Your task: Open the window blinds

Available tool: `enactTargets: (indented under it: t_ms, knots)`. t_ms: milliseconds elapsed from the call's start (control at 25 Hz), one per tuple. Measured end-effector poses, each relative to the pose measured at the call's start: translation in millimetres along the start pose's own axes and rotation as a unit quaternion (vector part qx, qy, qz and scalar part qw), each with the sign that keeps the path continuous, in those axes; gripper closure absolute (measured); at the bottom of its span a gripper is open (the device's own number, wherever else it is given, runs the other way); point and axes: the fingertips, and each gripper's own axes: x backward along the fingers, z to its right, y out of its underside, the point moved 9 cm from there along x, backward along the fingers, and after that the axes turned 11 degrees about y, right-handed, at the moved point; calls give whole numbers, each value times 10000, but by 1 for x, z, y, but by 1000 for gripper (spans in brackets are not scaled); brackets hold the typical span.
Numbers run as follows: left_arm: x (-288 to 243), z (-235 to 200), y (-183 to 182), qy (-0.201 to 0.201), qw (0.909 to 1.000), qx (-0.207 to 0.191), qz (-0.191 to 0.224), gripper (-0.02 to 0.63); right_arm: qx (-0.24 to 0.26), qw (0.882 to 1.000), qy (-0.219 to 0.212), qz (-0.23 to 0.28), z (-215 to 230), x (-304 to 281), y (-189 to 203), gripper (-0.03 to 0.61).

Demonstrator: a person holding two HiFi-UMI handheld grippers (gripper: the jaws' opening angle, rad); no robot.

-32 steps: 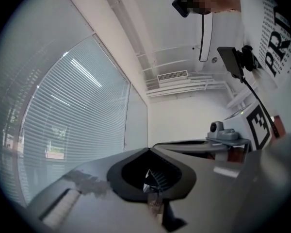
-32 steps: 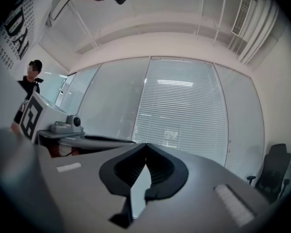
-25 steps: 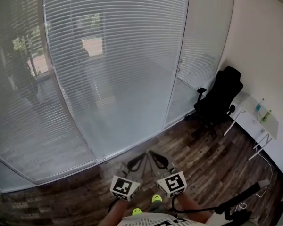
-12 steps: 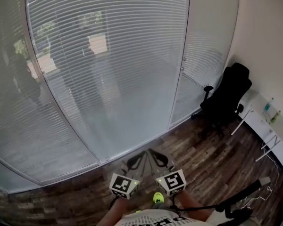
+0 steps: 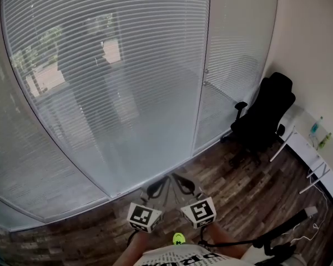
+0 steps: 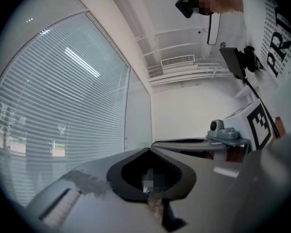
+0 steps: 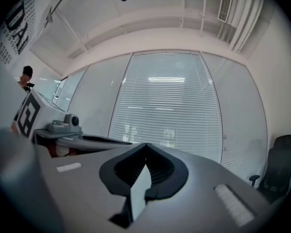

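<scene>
Facing the window blinds (image 5: 111, 82), which hang fully lowered across the glass wall ahead. The left gripper (image 5: 160, 185) and right gripper (image 5: 184, 184) are level and side by side above the wood floor (image 5: 238, 193), apart from the blinds. Both pairs of jaws are pressed together with nothing between them. A black office chair (image 5: 263, 115) stands to the right.

The left gripper (image 6: 148, 152) pointed level toward a white wall, its jaws together with nothing between them. The window blinds (image 6: 53, 115) hung lowered at its left, and the right gripper (image 6: 166, 142) ran just beside it on the right.
</scene>
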Motion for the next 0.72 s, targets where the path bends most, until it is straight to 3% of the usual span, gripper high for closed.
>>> enactTargets:
  t_ms: [240,720]
  knots:
    - [-64,-20,1,83,9999,-115,-53,623,64,10000,60,-44,58,-28,5,571]
    - [-121,-33,10,247,9996,-94,-59,623,-19,9996,273,-95,111,-46,19,571]
